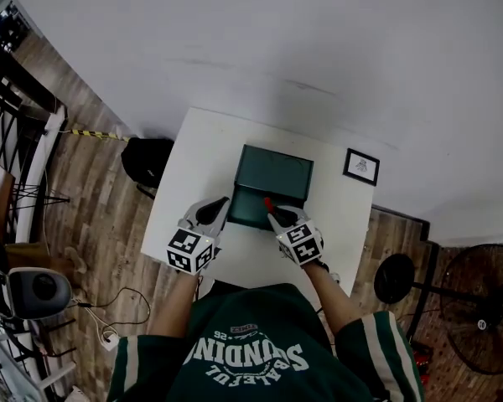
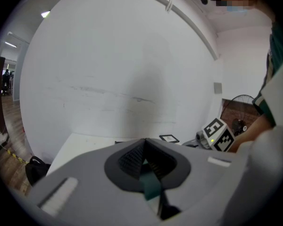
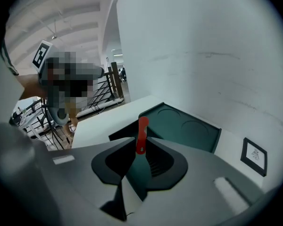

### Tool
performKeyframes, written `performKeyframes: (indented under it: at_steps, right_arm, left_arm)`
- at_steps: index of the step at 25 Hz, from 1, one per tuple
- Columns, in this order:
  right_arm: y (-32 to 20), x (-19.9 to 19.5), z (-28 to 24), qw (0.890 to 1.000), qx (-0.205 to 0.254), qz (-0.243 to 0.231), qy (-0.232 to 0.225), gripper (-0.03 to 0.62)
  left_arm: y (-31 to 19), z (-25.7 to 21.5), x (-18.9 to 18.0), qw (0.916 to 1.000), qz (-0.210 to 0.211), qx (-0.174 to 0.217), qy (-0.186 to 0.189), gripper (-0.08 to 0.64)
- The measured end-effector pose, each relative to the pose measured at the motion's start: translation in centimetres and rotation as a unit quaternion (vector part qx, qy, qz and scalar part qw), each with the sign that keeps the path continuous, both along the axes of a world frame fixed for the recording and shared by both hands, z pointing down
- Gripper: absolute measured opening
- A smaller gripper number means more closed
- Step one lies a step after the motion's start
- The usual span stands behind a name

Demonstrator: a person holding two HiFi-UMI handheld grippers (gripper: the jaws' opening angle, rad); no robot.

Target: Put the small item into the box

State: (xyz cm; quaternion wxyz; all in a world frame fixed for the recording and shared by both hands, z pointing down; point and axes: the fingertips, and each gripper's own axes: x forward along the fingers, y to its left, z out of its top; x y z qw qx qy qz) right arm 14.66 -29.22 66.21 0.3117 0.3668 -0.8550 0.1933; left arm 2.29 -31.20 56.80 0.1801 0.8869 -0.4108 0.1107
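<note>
Right gripper (image 3: 140, 149) is clamped on the small red item (image 3: 141, 131), which stands upright with its long axis poking out past the jaw tips. Just ahead and below lies the open green box (image 3: 181, 126) on the white table (image 1: 197, 153), so this hand is the nearer one and likely needs only to tip forward and down. Left gripper (image 2: 145, 159) looks closed on the green box's near left edge, steadying it

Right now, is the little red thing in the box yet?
Not yet. The box is already open, so that part looks done. The left gripper pinches its edge, and the right gripper holds the red piece at the opening. What's left is dropping it inside.
</note>
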Motion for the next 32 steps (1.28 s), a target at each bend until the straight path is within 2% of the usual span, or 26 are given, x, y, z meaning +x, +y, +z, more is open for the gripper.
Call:
performKeyframes:
  at_steps: [6, 13, 21, 28, 32]
  right_arm:
    - [-0.2, -0.5, 4.1, 0.998, -0.049, -0.019, 0.035, 0.066]
    - [-0.8, -0.4, 8.7, 0.989, -0.114, -0.03, 0.088, 0.066]
    - [-1.4, -1.5, 10.7, 0.981, -0.154, -0.029, 0.118, 0.067]
    - [-1.3, -1.0, 12.0, 0.979, -0.154, -0.031, 0.13, 0.067]
    - [-1.4, -1.1, 10.6, 0.984, -0.13, -0.022, 0.121, 0.066]
  left_arm:
    - [0.4, 0.9, -1.6, 0.9999, -0.011, -0.011, -0.001, 0.051]
    - [1.2, 1.6, -3.5, 0.9994, -0.026, -0.019, -0.011, 0.052]
    - [2.2, 1.4, -5.8, 0.9986, -0.046, -0.021, -0.014, 0.052]
    - [3.1, 1.8, -6.6, 0.9983, -0.051, -0.024, -0.017, 0.052]
    - [3.4, 1.7, -6.5, 0.9987, -0.044, -0.022, -0.014, 0.052]
